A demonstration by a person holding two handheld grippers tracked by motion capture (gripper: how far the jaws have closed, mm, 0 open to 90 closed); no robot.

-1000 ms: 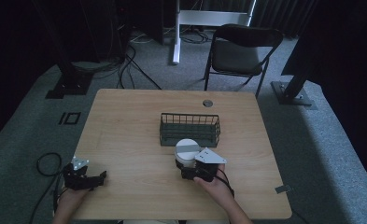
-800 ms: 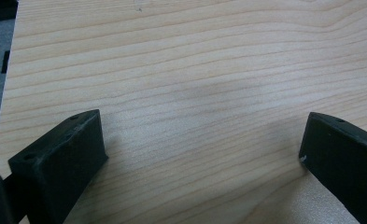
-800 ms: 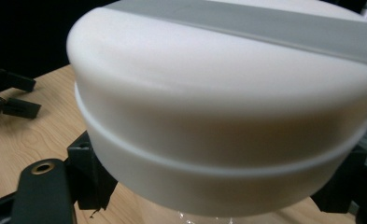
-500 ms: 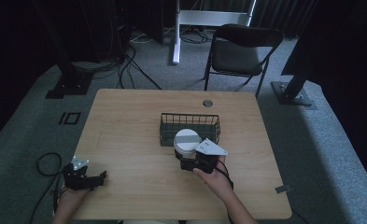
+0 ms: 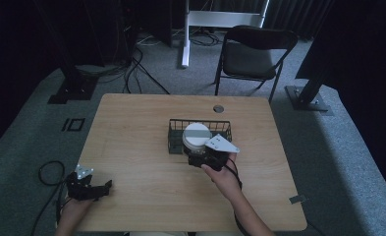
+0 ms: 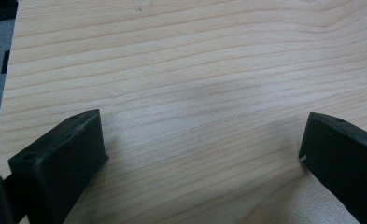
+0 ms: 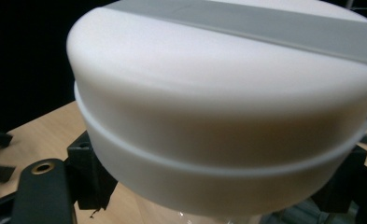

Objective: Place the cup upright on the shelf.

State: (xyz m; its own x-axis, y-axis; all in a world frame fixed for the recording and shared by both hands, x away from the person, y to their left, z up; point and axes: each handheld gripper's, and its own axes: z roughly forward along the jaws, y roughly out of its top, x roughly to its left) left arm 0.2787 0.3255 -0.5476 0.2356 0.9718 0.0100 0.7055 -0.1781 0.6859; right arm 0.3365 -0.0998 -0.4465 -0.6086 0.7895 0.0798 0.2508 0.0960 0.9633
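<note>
Right gripper (image 5: pixel 200 156): centre of the high view, just right of middle, jaws clamped on a white round container (image 5: pixel 197 135) with a grey band across its lid. Container sits above the near edge of the black wire basket (image 5: pixel 175 132), which stands on the wooden table (image 5: pixel 131 128) at mid-frame; whether it touches the basket cannot be told. Right gripper view: container (image 7: pixel 228 107) occupies most of the frame, black jaws pressed to its lower sides. Left gripper (image 5: pixel 104 187): lower left of the high view, low over the table near its front edge, jaws spread wide, holding nothing. Left gripper view: bare wood grain between jaws. Folding chair (image 5: pixel 252 54): upper centre, beyond the table.
</note>
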